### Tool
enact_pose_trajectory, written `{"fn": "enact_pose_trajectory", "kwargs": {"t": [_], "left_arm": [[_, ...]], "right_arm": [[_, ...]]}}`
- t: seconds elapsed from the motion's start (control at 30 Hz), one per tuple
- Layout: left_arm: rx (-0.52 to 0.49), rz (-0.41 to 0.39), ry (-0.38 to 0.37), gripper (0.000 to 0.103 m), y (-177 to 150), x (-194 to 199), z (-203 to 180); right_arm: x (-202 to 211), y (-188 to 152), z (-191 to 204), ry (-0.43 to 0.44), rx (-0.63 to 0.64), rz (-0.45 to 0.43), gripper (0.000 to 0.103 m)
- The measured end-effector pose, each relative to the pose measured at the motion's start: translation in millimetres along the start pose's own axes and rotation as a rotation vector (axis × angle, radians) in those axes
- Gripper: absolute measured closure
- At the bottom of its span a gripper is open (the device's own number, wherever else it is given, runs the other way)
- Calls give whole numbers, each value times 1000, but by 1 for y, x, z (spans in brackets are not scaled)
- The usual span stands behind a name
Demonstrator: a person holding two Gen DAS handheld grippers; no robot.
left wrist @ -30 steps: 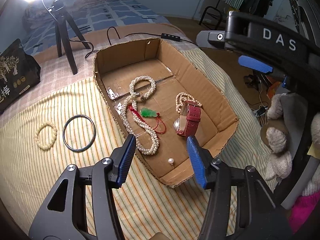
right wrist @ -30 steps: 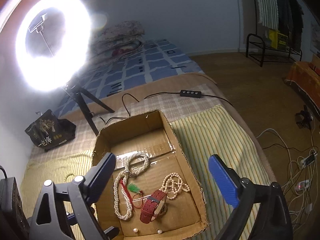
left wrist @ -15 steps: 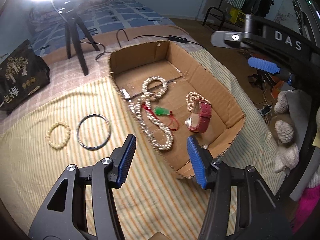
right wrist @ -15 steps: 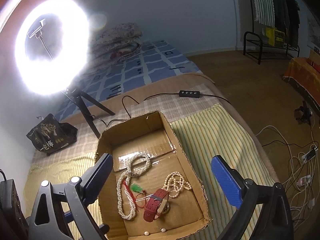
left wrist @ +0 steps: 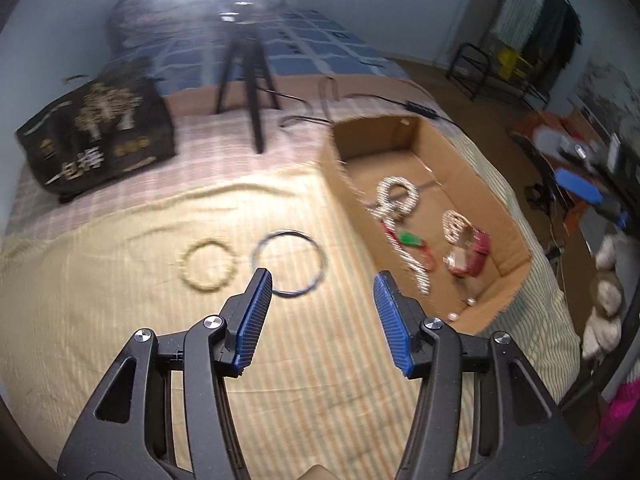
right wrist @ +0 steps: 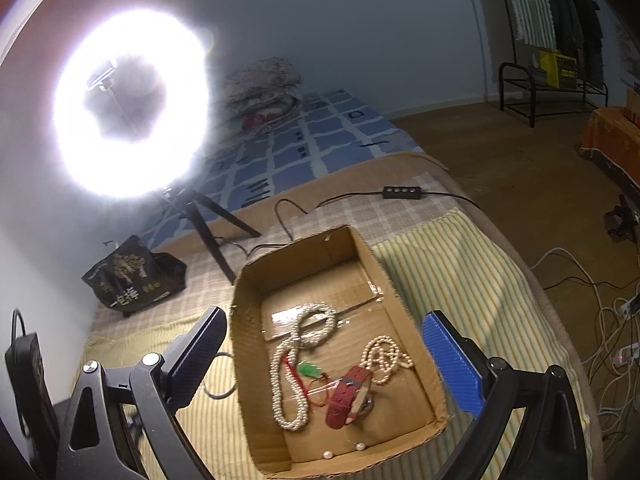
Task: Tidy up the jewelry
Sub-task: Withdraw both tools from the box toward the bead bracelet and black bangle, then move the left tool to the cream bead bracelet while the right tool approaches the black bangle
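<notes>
A cardboard box (left wrist: 496, 196) (right wrist: 404, 312) lies on the striped bedspread. It holds a long pearl necklace (right wrist: 288, 364), a green pendant on red cord (right wrist: 309, 369), a red-strapped watch (right wrist: 348, 396), a small pearl bracelet (right wrist: 384, 356) and two loose pearls (right wrist: 344, 450). Left of the box lie a dark metal bangle (left wrist: 288, 264) and a cream bead bracelet (left wrist: 208, 266). My left gripper (left wrist: 323, 280) is open and empty, just short of the bangle. My right gripper (right wrist: 324, 336) is open and empty above the box.
A ring light (right wrist: 132, 104) on a black tripod (left wrist: 248, 76) stands behind the box. A black gift bag (left wrist: 100, 132) sits far left. A cable with an inline switch (right wrist: 402, 192) runs behind the box. Stuffed toys (left wrist: 608, 288) lie past the bed's right edge.
My left gripper has swung left from over the box toward the bangle and bead bracelet. My right gripper has drifted slightly; both stay open.
</notes>
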State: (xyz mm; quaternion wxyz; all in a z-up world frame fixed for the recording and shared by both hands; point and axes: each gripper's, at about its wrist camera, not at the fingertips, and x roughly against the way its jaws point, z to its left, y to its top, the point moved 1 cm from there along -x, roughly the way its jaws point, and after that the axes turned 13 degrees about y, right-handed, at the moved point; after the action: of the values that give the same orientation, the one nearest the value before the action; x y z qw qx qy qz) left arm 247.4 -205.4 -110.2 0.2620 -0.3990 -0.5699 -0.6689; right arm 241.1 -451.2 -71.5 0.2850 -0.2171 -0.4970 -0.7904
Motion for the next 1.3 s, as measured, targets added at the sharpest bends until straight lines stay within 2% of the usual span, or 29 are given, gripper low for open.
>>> {"fn": "enact_pose_trajectory", "kwargs": {"t": [0.33,0.5,0.7,0.87,0.93,1.0,1.3], "left_arm": [[167,15,65,49,7,-10,78],[209,44,69,49,6,-23,97],[214,85,74,49,3,-39,102],[237,118,59,49,4,-53,110],[247,130,53,51,3,-59,113],[260,156,48,61,3,-67,117],[280,202,18,61,0,-93,124]], "right_arm": [[-18,-17,46,90,142,73,18],[-37,-30,75,145,229,146,25],[-70,-54,103,207,321,281,34],[-96,-77,117,219,351,388,51],[-103,-86,121,215,365,413,53],[-111,-94,126,207,380,435,56],[-147,-118,143,161,428,507,66]]}}
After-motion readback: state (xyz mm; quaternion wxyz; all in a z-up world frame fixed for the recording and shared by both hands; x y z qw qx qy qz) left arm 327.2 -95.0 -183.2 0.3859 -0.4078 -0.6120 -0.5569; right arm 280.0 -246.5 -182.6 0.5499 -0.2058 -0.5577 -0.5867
